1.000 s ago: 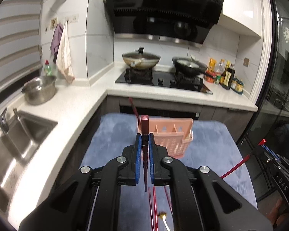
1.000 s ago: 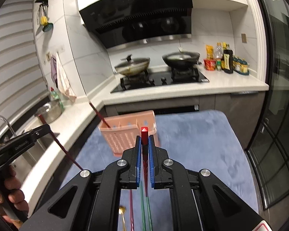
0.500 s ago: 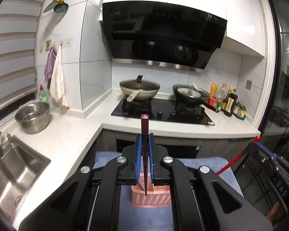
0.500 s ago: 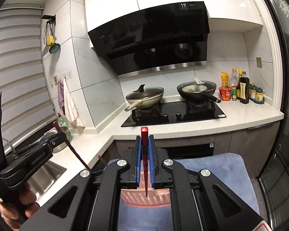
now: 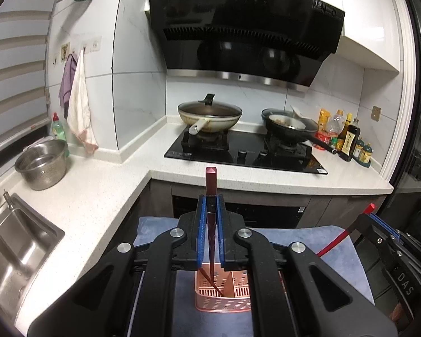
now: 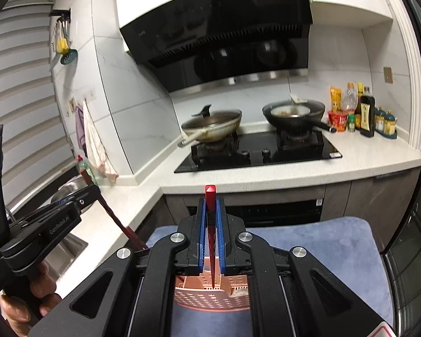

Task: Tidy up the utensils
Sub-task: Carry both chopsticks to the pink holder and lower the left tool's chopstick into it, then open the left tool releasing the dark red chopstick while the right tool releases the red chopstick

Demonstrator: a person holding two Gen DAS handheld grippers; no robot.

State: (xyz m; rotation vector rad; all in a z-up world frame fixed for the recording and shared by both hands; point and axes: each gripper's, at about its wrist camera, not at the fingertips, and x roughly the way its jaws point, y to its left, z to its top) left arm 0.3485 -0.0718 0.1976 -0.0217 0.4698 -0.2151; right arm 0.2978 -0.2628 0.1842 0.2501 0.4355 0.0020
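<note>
My left gripper [image 5: 211, 200] is shut on a dark red chopstick [image 5: 211, 185] held upright, its lower tip hanging over the open top of the pink slotted basket [image 5: 224, 299]. A second dark chopstick leans inside that basket. My right gripper [image 6: 210, 200] is shut on a bright red chopstick [image 6: 210, 196], whose tip also points down into the pink basket [image 6: 210, 297]. Each view catches the other gripper at its edge: the right gripper [image 5: 374, 216] with its red chopstick [image 5: 334, 243], and the left gripper [image 6: 82, 196] with its dark chopstick [image 6: 118, 220].
The basket stands on a blue mat [image 6: 322, 241]. Beyond it runs a white counter [image 5: 98, 196] with a sink [image 5: 16, 252], a steel bowl [image 5: 42, 164], a hob with two pans [image 5: 210, 113] and bottles [image 5: 350, 140]. A glass door [image 6: 412, 252] is at the right. A hand [image 6: 19, 311] holds the left gripper.
Both grippers moved forward with their chopsticks until the basket, earlier ahead of them, lies under the jaws. The loose utensils on the mat have left view.
</note>
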